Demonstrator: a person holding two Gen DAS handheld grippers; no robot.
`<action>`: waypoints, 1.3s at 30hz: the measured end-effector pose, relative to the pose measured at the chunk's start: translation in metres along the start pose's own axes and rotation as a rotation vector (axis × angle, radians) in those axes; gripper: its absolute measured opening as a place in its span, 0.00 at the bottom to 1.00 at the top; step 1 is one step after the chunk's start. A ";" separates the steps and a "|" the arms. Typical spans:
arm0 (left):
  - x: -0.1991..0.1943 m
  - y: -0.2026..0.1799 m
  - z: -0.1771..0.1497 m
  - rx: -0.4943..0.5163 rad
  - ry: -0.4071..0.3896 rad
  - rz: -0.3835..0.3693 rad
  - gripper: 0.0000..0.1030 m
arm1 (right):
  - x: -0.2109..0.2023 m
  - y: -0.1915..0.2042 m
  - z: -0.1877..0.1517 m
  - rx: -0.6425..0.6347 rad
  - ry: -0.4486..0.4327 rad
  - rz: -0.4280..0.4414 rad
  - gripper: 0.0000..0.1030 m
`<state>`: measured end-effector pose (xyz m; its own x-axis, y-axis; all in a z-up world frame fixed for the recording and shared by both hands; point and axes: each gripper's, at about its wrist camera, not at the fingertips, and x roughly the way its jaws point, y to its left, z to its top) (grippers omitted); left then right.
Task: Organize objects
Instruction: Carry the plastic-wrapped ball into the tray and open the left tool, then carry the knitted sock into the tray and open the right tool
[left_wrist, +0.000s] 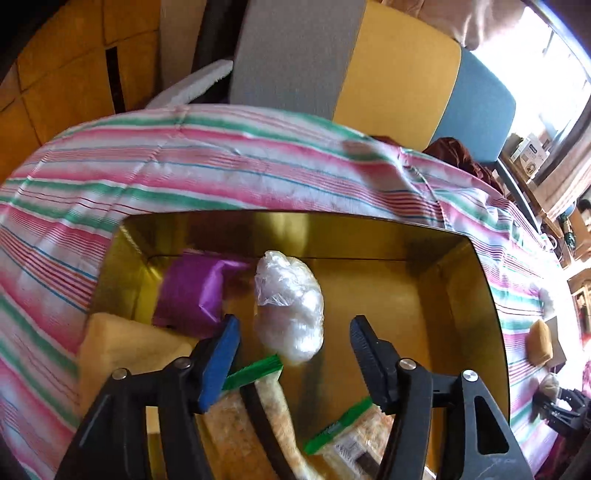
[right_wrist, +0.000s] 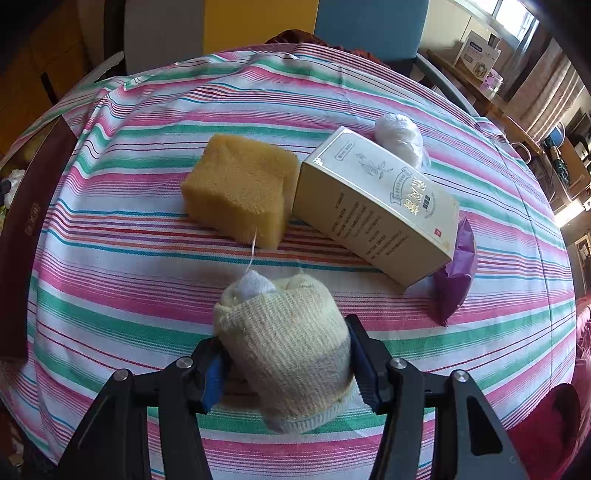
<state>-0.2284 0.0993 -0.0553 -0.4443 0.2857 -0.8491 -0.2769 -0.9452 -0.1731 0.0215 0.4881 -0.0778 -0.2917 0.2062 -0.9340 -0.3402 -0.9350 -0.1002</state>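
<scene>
Clear plastic bundle lies in gold box, frame centre. Rolled cream sock is clamped at lower centre.

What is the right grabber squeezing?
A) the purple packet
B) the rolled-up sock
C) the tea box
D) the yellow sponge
B: the right gripper has its pads pressed on both sides of the cream rolled-up sock, while the sponge, box and packet lie apart on the cloth.

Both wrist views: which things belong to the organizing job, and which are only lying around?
Job:
- gold box
- plastic-wrapped bundle
- purple packet
- rolled sock
- sponge
- carton

Just around:
- striped cloth
- blue chair
- windowsill boxes
</scene>
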 end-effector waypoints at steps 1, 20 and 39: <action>-0.006 0.000 -0.002 0.003 -0.013 0.009 0.62 | 0.001 0.000 0.001 -0.001 0.000 -0.001 0.57; -0.126 -0.031 -0.112 0.039 -0.292 0.098 0.73 | -0.007 0.013 -0.006 -0.021 -0.008 -0.023 0.56; -0.139 -0.026 -0.151 0.032 -0.294 0.113 0.76 | -0.019 0.033 -0.014 -0.041 -0.021 -0.037 0.55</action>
<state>-0.0306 0.0606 -0.0077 -0.6998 0.2175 -0.6804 -0.2368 -0.9693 -0.0663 0.0282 0.4496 -0.0677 -0.2986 0.2461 -0.9221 -0.3145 -0.9376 -0.1484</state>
